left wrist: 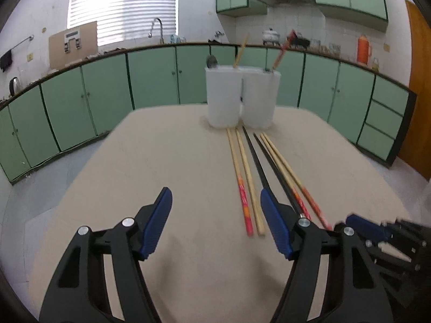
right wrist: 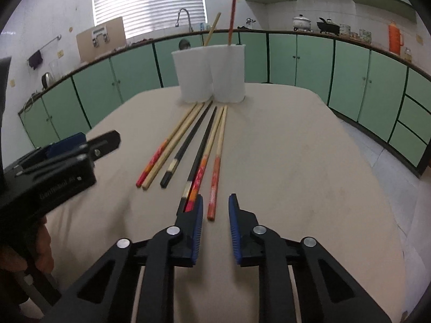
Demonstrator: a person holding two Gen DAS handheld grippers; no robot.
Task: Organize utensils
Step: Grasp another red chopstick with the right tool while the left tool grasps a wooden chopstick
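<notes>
Several chopsticks lie side by side on the beige table, pointing at two white holders. The holders contain a wooden chopstick, a red one and a spoon. My left gripper is open over bare cloth, left of a red-handled chopstick and a plain one. My right gripper has its jaws close together around the near end of an orange-handled chopstick; a gap shows on both sides of it. Its left finger covers the ends of a black chopstick and a red-handled one.
Green cabinets with a counter, sink tap and window run behind the table. The left gripper shows at the left of the right wrist view, with a hand on it. The right gripper shows at the lower right of the left wrist view.
</notes>
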